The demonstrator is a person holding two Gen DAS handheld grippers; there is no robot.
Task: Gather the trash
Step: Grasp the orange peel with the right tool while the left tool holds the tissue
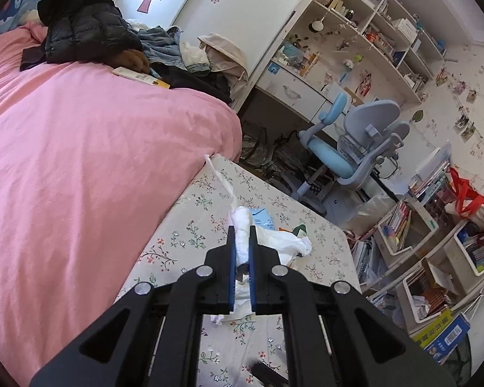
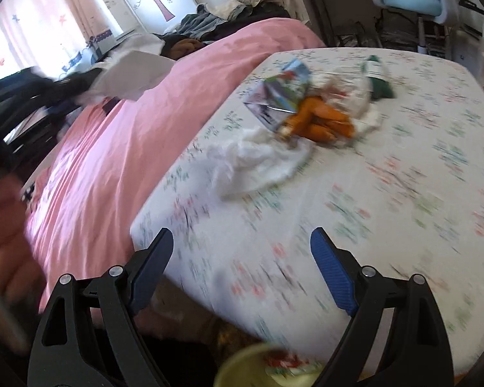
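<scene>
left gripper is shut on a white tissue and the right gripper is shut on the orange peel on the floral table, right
Not quite. The left gripper is shut on the white tissue, but the right gripper is open and empty; the orange peel lies untouched on the floral table, well ahead of it. The right wrist view shows this.

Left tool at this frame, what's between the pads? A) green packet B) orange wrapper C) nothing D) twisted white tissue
D: in the left wrist view the left tool is shut on a twisted white tissue, whose thin tail sticks out past the tips above the floral table.
</scene>
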